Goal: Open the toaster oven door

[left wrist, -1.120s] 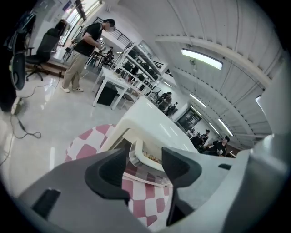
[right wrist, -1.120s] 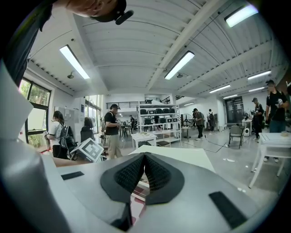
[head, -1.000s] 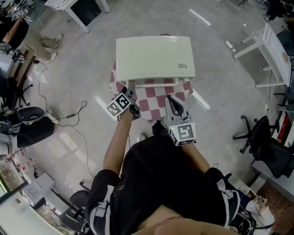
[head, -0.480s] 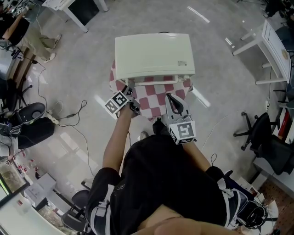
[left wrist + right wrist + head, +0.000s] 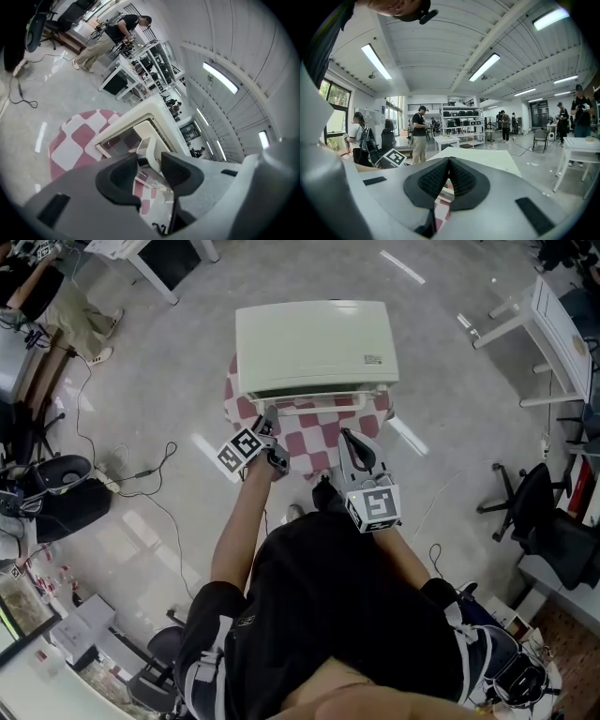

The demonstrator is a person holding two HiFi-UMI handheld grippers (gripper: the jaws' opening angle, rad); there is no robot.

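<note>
A cream toaster oven [image 5: 314,343] stands on a small table with a red-and-white checked cloth [image 5: 319,442]. Its door handle [image 5: 319,410] runs along the front, and the door looks slightly ajar at the top. My left gripper [image 5: 269,420] is at the handle's left end. In the left gripper view the handle [image 5: 151,149] sits between the closing jaws of that gripper [image 5: 150,166], with the pads against it. My right gripper [image 5: 349,439] hovers over the cloth, in front of the oven and to the right, shut and holding nothing [image 5: 449,176].
White tables [image 5: 553,324] stand at the right and far left. A black office chair [image 5: 539,517] is at the right. Cables [image 5: 141,474] and a dark bag [image 5: 56,498] lie on the floor at the left. A person [image 5: 119,33] stands further back.
The left gripper's jaws have narrowed around the handle's left end. A dark gap has appeared between the oven body and the door's top. The right gripper has stayed put.
</note>
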